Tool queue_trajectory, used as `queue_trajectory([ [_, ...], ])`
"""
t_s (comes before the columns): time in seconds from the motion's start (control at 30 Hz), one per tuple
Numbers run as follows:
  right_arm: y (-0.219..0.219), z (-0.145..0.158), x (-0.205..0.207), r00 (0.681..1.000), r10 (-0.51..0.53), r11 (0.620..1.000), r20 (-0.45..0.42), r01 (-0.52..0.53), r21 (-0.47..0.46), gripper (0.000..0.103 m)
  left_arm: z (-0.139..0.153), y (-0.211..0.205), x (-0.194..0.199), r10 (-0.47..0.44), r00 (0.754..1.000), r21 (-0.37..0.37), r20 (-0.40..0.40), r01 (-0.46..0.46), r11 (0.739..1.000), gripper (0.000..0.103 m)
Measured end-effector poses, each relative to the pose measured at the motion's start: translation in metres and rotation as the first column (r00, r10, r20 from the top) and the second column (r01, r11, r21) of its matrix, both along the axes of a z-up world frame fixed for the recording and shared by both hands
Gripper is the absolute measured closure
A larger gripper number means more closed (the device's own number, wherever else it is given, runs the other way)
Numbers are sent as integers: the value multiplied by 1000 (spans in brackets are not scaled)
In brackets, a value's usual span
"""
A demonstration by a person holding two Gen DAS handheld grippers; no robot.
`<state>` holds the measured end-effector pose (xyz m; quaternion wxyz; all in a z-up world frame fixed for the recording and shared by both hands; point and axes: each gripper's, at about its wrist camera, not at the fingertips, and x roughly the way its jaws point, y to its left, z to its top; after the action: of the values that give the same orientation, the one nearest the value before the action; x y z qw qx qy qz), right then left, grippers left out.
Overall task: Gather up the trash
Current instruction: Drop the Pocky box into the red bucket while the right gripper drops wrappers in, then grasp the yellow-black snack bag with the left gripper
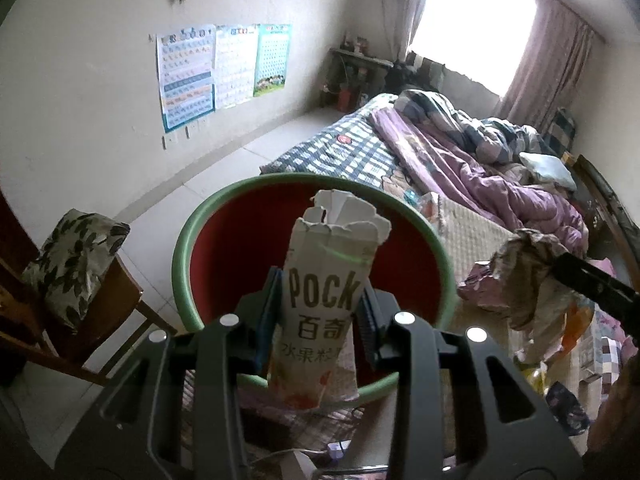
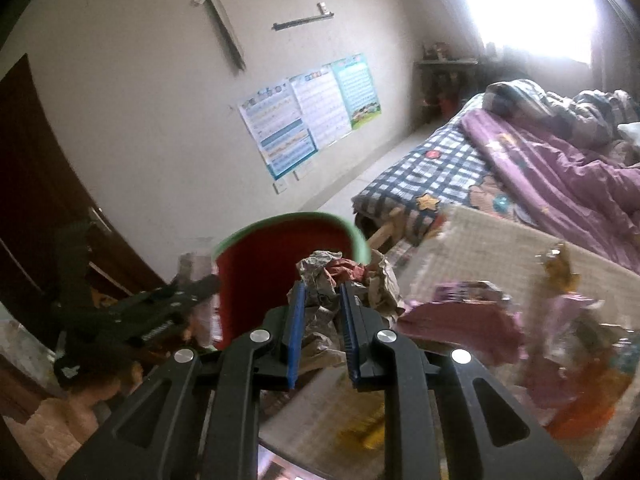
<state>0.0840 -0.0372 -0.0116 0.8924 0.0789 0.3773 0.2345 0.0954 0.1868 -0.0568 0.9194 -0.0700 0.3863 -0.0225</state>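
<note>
My left gripper (image 1: 320,304) is shut on a torn white Pocky box (image 1: 328,280), held upright over the mouth of a red bin with a green rim (image 1: 192,236). My right gripper (image 2: 322,300) is shut on a crumpled wad of brownish paper (image 2: 320,272), just right of the same bin (image 2: 256,276). In the left wrist view the paper wad (image 1: 524,260) hangs at the right with the right gripper's black finger (image 1: 592,284) on it. The left gripper's black frame (image 2: 132,312) shows at the left of the right wrist view.
A bed (image 1: 440,152) with a checked sheet and purple quilt fills the right. A beige mat (image 2: 500,248) carries pink and orange wrappers (image 2: 560,320). A wooden chair with a leaf-print cushion (image 1: 72,260) stands left of the bin. Posters (image 1: 216,72) hang on the wall.
</note>
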Motion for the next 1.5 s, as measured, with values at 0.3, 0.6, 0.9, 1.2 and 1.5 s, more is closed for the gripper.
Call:
queue_trajectory([
  [0.3,54,-20,14,999,30,999,-29,-31,-38,84,-22,15,22,-39,998,-3,-44,39,999,68],
  [0.6,76,-41,24,996,26,998,-80,-31,-59,83,-43,15,38,-82,990,-10,-118,81,997,67],
  [0.9,84,-49,30,994,27,999,-106,-29,-18,59,-47,18,45,-90,989,-9,-117,90,996,54],
  [1.2,64,-27,19,999,-13,1000,-36,13,-2,53,-41,19,41,-64,993,4,-102,65,998,54],
  [1.5,-35,1,4,976,-214,977,40,213,23,44,-14,-4,21,-65,998,36,-26,66,997,54],
])
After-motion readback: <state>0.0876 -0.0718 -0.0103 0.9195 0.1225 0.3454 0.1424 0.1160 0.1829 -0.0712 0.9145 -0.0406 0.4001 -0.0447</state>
